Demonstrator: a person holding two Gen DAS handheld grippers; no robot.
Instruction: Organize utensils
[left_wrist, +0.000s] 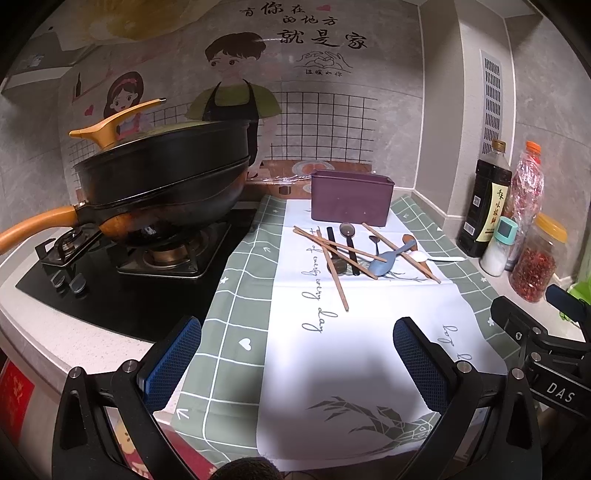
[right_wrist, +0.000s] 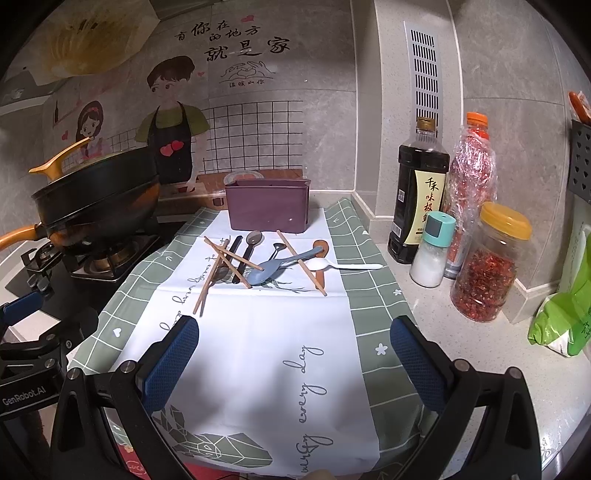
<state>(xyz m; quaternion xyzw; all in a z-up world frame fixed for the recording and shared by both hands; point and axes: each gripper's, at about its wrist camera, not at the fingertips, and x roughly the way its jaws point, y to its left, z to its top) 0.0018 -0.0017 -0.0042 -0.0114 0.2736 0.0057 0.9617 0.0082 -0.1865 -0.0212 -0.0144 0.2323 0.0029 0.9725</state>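
Nearest, two pairs of blue-padded black tongs: left gripper (left_wrist: 297, 363) and right gripper (right_wrist: 294, 363), both spread wide, empty, hovering above the green-checked cloth with a white printed centre panel (left_wrist: 314, 365). Farther along that panel, the jumbled utensils — about five brown wooden chopsticks (left_wrist: 334, 271) crossed over each other, a grey-blue plastic rice paddle (left_wrist: 388, 258), a white plastic spoon (left_wrist: 439, 257), a brown wooden spoon (right_wrist: 320, 248), a long black-handled spoon (left_wrist: 349, 240), a small dark metal spoon (right_wrist: 277, 248); exact chopstick count hard to tell. Just behind, touching none of them, one purple rectangular plastic bin (left_wrist: 351, 197), upright against the backsplash. To the left, a black lidded wok with orange handle (left_wrist: 162, 177) on a black gas stove (left_wrist: 110, 291). To the right, four containers on the counter: dark soy sauce bottle (right_wrist: 419, 199), white salt shaker with teal cap (right_wrist: 434, 249), plastic-wrapped orange-capped bottle (right_wrist: 472, 173), yellow-lidded jar of chilli flakes (right_wrist: 487, 266). Only in the right wrist view — a green plastic bag (right_wrist: 565, 314). Nothing between tongs and utensils.
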